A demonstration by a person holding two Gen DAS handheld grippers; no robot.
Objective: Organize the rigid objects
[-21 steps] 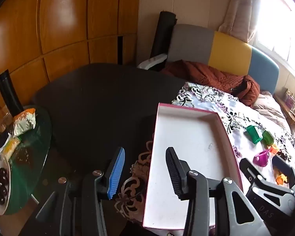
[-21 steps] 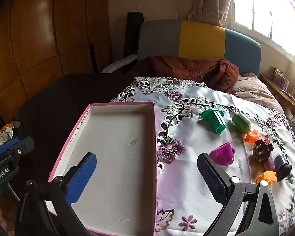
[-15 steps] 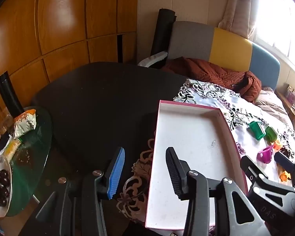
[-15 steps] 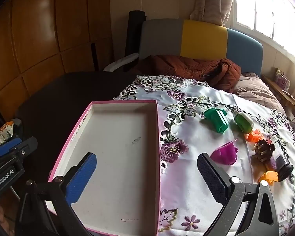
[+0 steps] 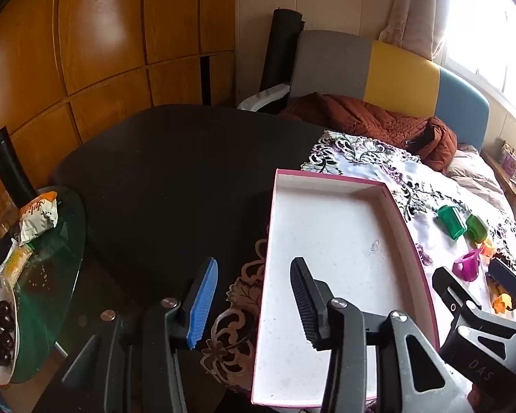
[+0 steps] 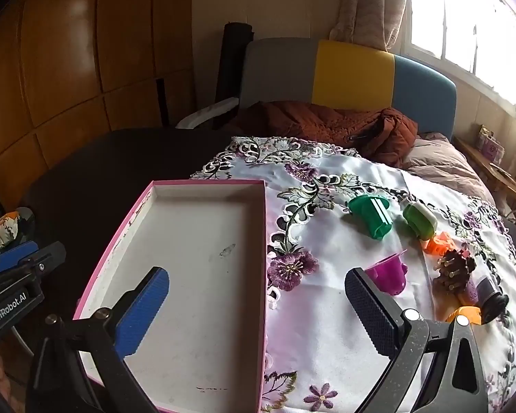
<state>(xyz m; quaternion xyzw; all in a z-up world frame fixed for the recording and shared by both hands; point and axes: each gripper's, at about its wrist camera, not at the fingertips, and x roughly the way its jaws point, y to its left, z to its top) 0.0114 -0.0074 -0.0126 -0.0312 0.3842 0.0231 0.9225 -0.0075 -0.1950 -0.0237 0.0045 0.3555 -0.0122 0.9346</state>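
Note:
A pink-rimmed white tray (image 6: 203, 186) lies empty on the floral cloth; it also shows in the left wrist view (image 5: 330, 180). To its right sit a dark green plastic piece (image 6: 373, 215), a light green piece (image 6: 418, 220), a purple cup (image 6: 388, 273), an orange piece (image 6: 438, 244), a pine cone (image 6: 455, 270), a dark cylinder (image 6: 492, 294) and a second orange piece (image 6: 464, 315). My right gripper (image 6: 258, 313) is open and empty above the tray's near right edge. My left gripper (image 5: 254, 304) is open and empty over the tray's near left edge.
A black table (image 5: 175, 165) carries the cloth (image 6: 326, 309). A green glass side table (image 5: 51, 268) at the left holds snack packets and a plate of dark fruit. A brown jacket (image 6: 326, 124) lies on the sofa behind.
Both grippers have shifted slightly; the tray and small objects sit a little further right and nearer in view. Both stay open and empty.

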